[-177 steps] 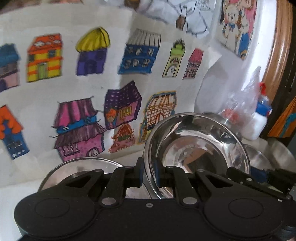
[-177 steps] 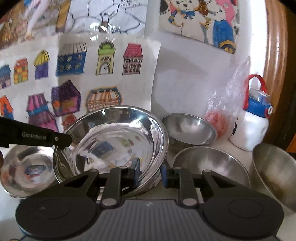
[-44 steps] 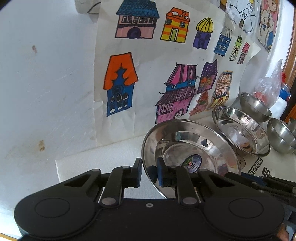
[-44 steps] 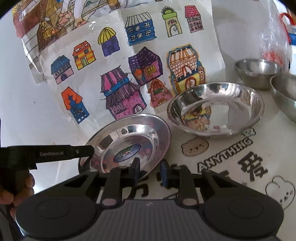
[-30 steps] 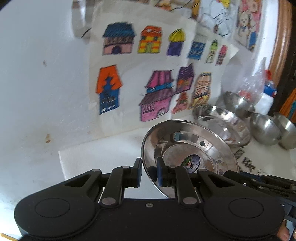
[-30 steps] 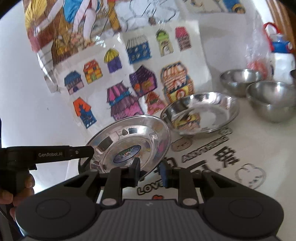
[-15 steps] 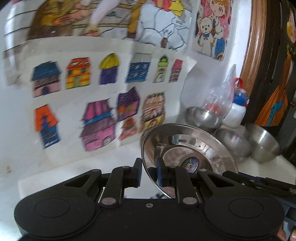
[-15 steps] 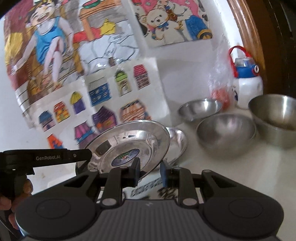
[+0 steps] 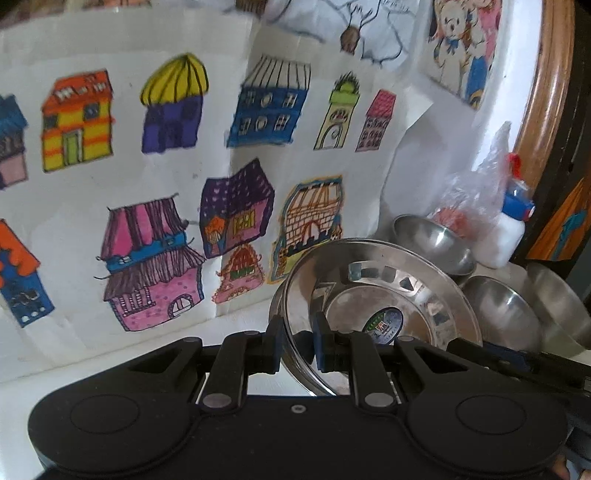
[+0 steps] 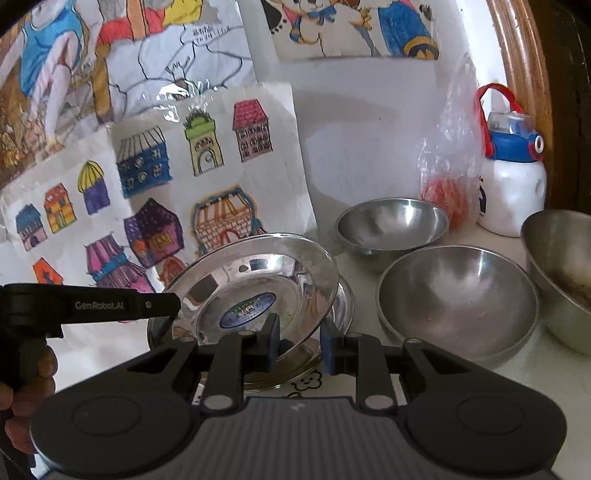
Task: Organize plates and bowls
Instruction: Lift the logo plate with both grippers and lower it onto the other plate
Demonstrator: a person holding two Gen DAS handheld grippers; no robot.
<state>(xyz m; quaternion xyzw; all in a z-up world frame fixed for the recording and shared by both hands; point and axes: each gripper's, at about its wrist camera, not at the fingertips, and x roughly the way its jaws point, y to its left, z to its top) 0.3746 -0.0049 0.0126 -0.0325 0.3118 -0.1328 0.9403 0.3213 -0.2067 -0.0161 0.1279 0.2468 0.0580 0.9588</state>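
From the left wrist, the left gripper [image 9: 298,345] fingers pinch the plate [image 9: 384,295] rim, its dish spreading ahead-right; from the right wrist, the right gripper [image 10: 299,341] pinches its near rim, above the larger plate [image 10: 341,299] just ahead

Readable marks from my two claws

On the black arm of my left gripper [image 10: 173,314], seen from my right camera, I read "GenRobot.AI" in pale letters. The steel plate [image 10: 258,280] carries a round blue-edged sticker [image 10: 247,310] at its centre, but its print is too small for me to read in either view. Handwritten characters on the drawing [image 10: 201,35] high on the wall are blurred beyond reading
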